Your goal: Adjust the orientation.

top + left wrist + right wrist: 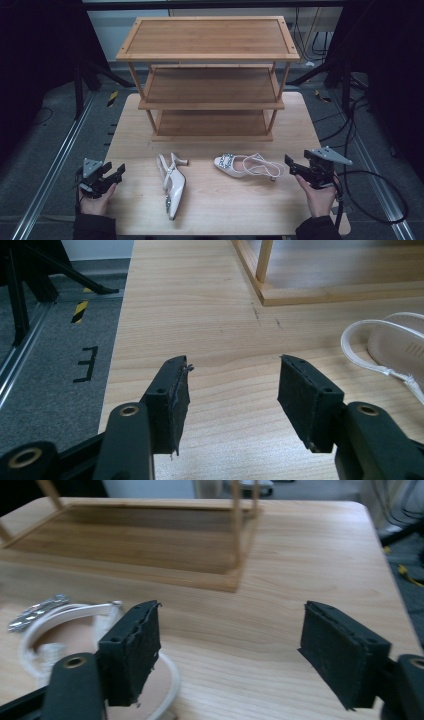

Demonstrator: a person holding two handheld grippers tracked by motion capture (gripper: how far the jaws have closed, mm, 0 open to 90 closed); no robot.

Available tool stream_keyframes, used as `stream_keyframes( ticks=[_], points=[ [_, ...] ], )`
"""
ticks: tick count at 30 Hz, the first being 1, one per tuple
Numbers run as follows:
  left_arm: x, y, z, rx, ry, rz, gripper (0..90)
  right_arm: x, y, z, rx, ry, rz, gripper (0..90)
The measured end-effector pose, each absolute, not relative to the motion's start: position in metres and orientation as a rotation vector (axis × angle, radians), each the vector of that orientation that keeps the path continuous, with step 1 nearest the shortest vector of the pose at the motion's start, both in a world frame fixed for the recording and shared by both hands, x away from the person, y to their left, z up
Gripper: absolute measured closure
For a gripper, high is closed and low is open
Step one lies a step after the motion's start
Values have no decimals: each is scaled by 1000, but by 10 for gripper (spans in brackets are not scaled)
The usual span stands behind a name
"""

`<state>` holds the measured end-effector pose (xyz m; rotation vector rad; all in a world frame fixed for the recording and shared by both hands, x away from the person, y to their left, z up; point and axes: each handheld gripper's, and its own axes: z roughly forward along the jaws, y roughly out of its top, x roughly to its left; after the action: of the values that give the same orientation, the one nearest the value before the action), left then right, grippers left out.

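Observation:
Two pale heeled slingback shoes with jewelled toes lie on the wooden table. The left shoe (172,184) lies lengthwise, toe toward the front edge; its heel end (395,347) shows at the right of the left gripper view. The right shoe (246,166) lies crosswise, toe to the left; its strap (65,617) curves by the left jaw in the right gripper view. My left gripper (112,172) is open at the table's left edge, apart from the left shoe. My right gripper (292,166) is open just right of the other shoe's heel. Nothing sits between either pair of jaws.
A three-tier wooden shoe rack (210,75) stands at the back of the table (225,210), its shelves bare. Its bottom frame (340,292) (150,545) lies ahead of both grippers. Black stands and cables surround the table on the grey floor (45,150).

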<state>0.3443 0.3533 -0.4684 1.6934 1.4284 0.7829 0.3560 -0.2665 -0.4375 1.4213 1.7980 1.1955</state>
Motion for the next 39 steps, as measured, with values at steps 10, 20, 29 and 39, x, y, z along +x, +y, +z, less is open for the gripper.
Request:
stream_keyframes(
  ticks=[10, 20, 29, 39],
  points=[
    [340, 348, -464, 1704, 1413, 745, 384, 353, -220, -426, 1248, 1943, 1312, 354],
    [343, 348, -468, 1737, 1415, 701, 357, 354, -165, -411, 1046, 2117, 1368, 547],
    [342, 349, -467, 1732, 1409, 694, 378, 362, -111, -399, 945, 2171, 1462, 798],
    [343, 349, -469, 1740, 1404, 662, 414, 373, -54, -400, 820, 2315, 1488, 900]
  ],
)
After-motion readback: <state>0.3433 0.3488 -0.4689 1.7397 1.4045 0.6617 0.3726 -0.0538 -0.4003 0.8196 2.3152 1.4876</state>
